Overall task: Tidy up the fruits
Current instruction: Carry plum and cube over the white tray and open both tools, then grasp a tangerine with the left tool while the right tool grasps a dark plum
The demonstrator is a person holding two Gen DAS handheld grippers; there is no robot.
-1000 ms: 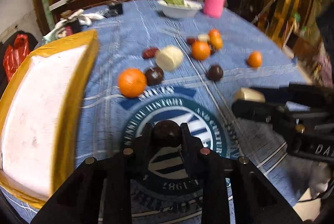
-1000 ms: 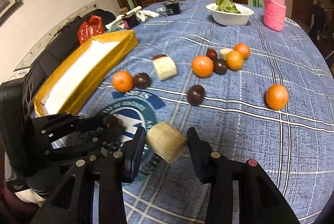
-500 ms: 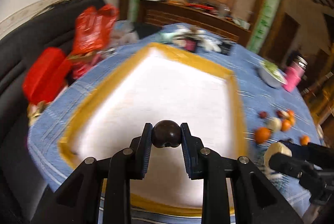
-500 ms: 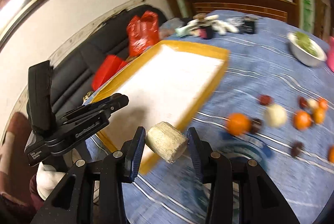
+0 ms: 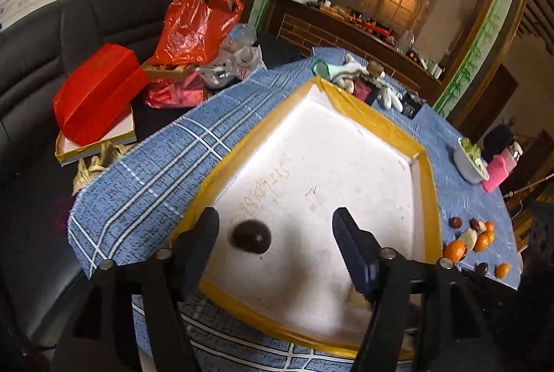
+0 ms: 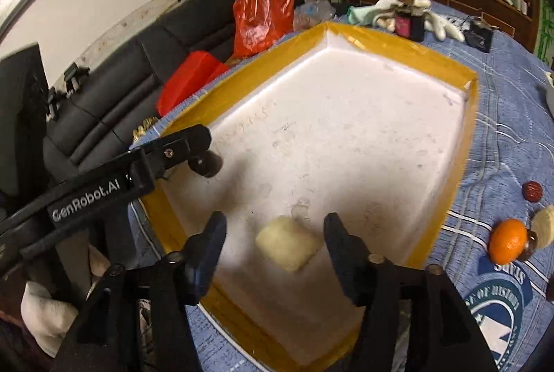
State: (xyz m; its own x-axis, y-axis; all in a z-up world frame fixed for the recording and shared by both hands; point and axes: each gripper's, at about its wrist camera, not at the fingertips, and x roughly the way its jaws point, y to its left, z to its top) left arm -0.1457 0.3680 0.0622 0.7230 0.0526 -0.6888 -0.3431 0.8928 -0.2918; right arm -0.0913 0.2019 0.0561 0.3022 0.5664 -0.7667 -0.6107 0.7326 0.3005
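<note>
Now, left wrist view: your left gripper (image 5: 275,245) hangs over the white tray (image 5: 346,115) with the yellow taped rim.
Left jaws: opening, with nothing pressed between the pads.
Dark fruit (image 5: 251,236): loose between the two fingers, nearer the left-hand one and clear of both; whether it has landed on the tray floor you cannot tell.
Tablecloth (image 5: 166,171): blue check, under the tray on every side of your gripper.
Other fruit (image 5: 455,250): oranges, dark ones and a pale chunk, far off to the right of the gripper, beyond the tray.
Red bag (image 5: 194,25): ahead and to the left, off the table on the dark sofa.

Right wrist view: your right gripper (image 6: 273,240) is also over the tray (image 6: 446,209), near its closest corner.
Right jaws: opening, pads off the load.
Pale chunk (image 6: 288,244): between the fingers, blurred, closer to the right-hand one, touching neither.
Left gripper (image 6: 194,143): reaches in from the left of your fingers, the dark fruit (image 6: 207,165) just beside its tip.
Orange (image 6: 508,240): out to the right on the cloth (image 6: 512,115), outside the tray.
</note>
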